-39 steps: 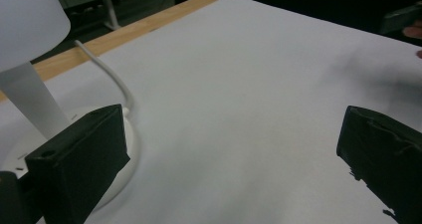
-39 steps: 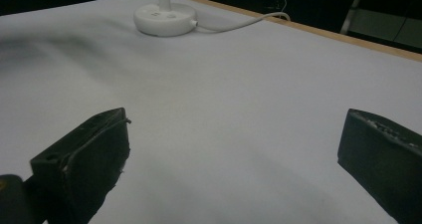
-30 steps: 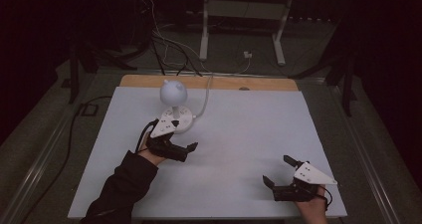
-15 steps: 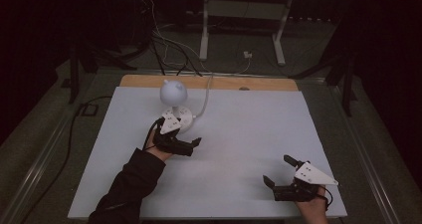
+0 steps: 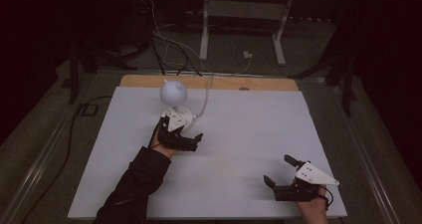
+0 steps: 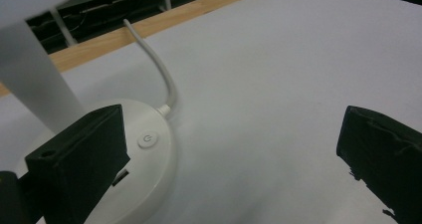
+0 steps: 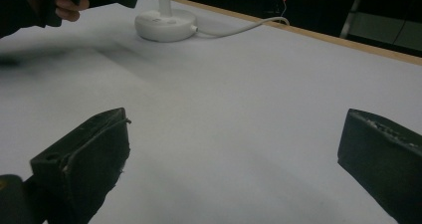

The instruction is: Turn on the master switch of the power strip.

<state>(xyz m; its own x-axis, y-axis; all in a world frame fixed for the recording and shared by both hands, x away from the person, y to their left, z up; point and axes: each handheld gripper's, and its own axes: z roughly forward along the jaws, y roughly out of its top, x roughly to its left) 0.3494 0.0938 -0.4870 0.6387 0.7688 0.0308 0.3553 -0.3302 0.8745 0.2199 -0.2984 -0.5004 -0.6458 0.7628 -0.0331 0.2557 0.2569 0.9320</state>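
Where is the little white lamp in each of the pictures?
High view: the lamp stands near the table's far edge, left of middle, just beyond the left gripper.
Left gripper view: its round base sits at the lower left, with the power button beside the left jaw.
Right gripper view: its base is at the top, left of middle, far off.
Shared landmark: the white cord running from the base toward the wooden edge.

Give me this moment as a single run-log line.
left gripper: open, one jaw over lamp base beside power button | right gripper: open, idle near table front edge | lamp cable: plugged in
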